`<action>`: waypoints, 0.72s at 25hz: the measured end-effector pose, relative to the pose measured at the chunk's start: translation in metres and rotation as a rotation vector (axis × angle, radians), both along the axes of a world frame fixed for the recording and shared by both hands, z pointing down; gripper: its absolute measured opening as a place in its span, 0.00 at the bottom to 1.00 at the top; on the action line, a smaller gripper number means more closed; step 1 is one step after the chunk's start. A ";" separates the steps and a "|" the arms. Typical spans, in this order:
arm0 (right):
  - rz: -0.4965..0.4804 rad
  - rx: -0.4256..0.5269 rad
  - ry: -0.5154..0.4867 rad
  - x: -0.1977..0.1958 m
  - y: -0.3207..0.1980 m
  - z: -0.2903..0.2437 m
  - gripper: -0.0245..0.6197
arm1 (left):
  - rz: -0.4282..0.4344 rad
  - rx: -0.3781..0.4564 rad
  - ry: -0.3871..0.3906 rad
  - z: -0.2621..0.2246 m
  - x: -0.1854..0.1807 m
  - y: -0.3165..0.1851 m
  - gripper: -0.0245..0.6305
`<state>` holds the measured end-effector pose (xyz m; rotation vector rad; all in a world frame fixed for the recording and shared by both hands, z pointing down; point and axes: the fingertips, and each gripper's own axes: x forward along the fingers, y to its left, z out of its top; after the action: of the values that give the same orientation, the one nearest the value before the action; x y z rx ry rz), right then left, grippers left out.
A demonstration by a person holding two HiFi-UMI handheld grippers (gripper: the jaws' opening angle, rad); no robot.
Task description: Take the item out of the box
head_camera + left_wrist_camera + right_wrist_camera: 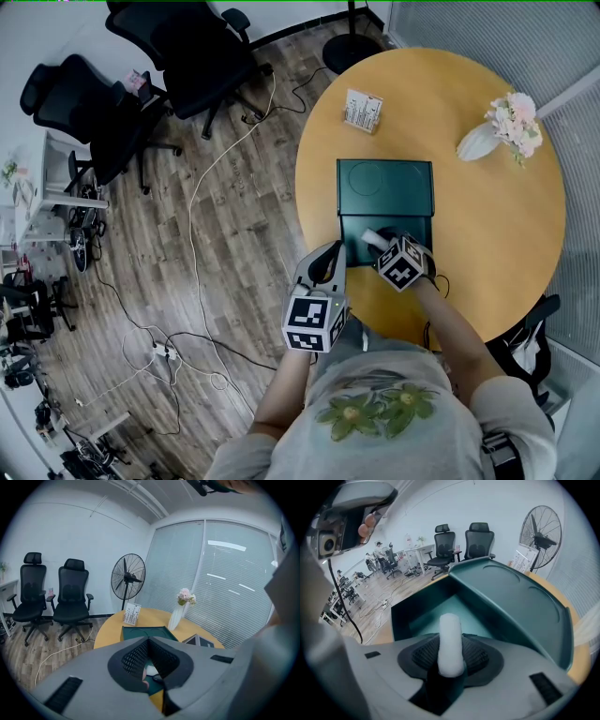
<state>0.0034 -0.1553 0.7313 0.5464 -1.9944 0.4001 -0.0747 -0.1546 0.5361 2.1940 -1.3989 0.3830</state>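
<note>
As we look down from the head view, a dark green box (349, 225) sits open on a round wooden table (487, 244), and we place everything else from that box. Far to the left of the box, off the table, black office chairs (187, 56) stand on a wood floor. At the box's front left corner we hold the left gripper (326, 255). Its own view shows its jaws apart with nothing between them, and the inside of the box shows through the gap. The lid (384, 183) is opened back on the box's far side. Inside the box, near its front wall, is the white item (373, 236), a rounded cylinder. The right gripper (380, 242) reaches steeply down into the box from its front right. In the right gripper view both pads press the item's sides, with the jaws fairly wide. We cannot tell whether the item rests on the box floor. Beyond the box's far left corner stands a small card stand (363, 111). To its far right lies a white vase (480, 142) of pink flowers.
</note>
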 end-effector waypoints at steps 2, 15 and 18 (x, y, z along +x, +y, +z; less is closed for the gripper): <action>0.000 0.001 0.002 0.000 -0.001 0.000 0.28 | 0.000 -0.002 0.000 0.000 -0.001 0.000 0.04; -0.013 -0.004 0.011 0.002 0.002 -0.004 0.28 | 0.001 0.011 -0.007 -0.006 -0.001 0.003 0.04; -0.014 0.000 0.004 0.001 0.001 -0.006 0.28 | 0.002 0.015 -0.008 -0.006 0.001 0.003 0.04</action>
<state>0.0048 -0.1540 0.7249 0.5324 -1.9934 0.3895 -0.0741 -0.1512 0.5302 2.2083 -1.4078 0.3842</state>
